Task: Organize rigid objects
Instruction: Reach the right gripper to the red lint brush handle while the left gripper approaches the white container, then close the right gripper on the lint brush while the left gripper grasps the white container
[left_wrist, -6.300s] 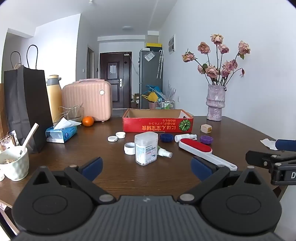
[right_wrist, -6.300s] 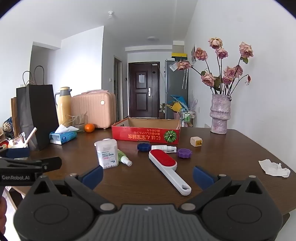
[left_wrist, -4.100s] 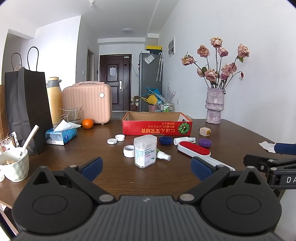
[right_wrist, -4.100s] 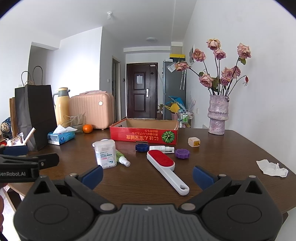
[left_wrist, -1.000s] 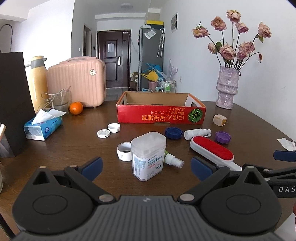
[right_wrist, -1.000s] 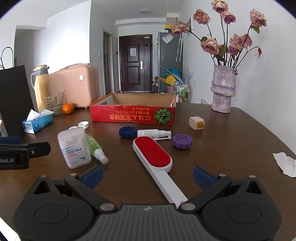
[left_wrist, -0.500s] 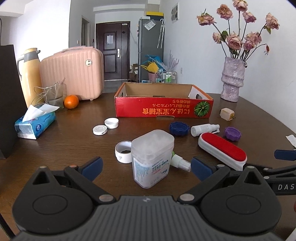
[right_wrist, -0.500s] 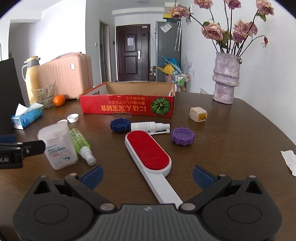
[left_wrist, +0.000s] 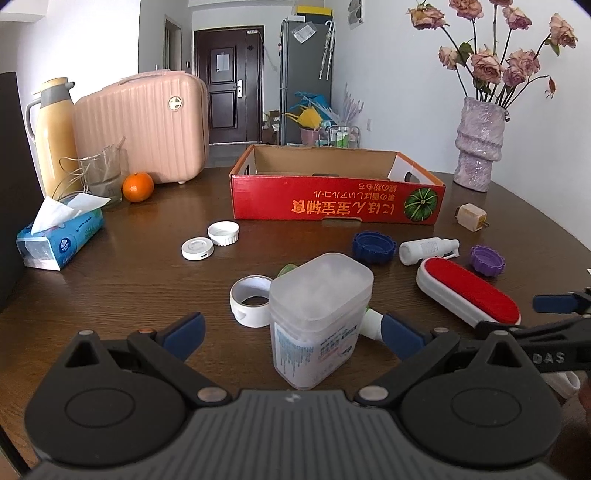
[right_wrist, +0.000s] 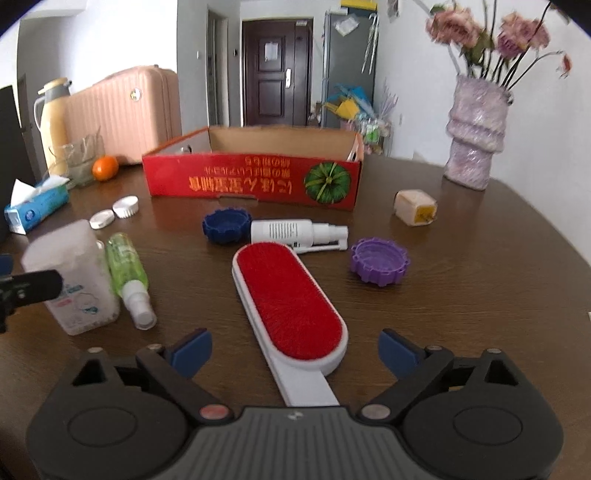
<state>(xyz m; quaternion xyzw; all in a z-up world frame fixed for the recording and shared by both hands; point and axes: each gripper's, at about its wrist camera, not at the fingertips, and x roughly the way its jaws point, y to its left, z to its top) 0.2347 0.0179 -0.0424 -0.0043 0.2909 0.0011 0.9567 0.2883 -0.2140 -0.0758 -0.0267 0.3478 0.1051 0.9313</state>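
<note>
Your right gripper (right_wrist: 295, 349) straddles the lint brush (right_wrist: 290, 306) lying on the desk (right_wrist: 461, 295), jaws wide but closing — pads not yet touching. The smooth white plastic handle could skid or twist if you pinch off-centre. Your left gripper (left_wrist: 291, 332) gapes around the frosted, boxy plastic container (left_wrist: 319, 315) — tall, easily tipped.

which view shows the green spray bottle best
The right wrist view: the green spray bottle lies in full sight beside the clear container, white nozzle toward the camera. In the left wrist view the container hides nearly all of it; only a green sliver and the nozzle tip show.
</note>
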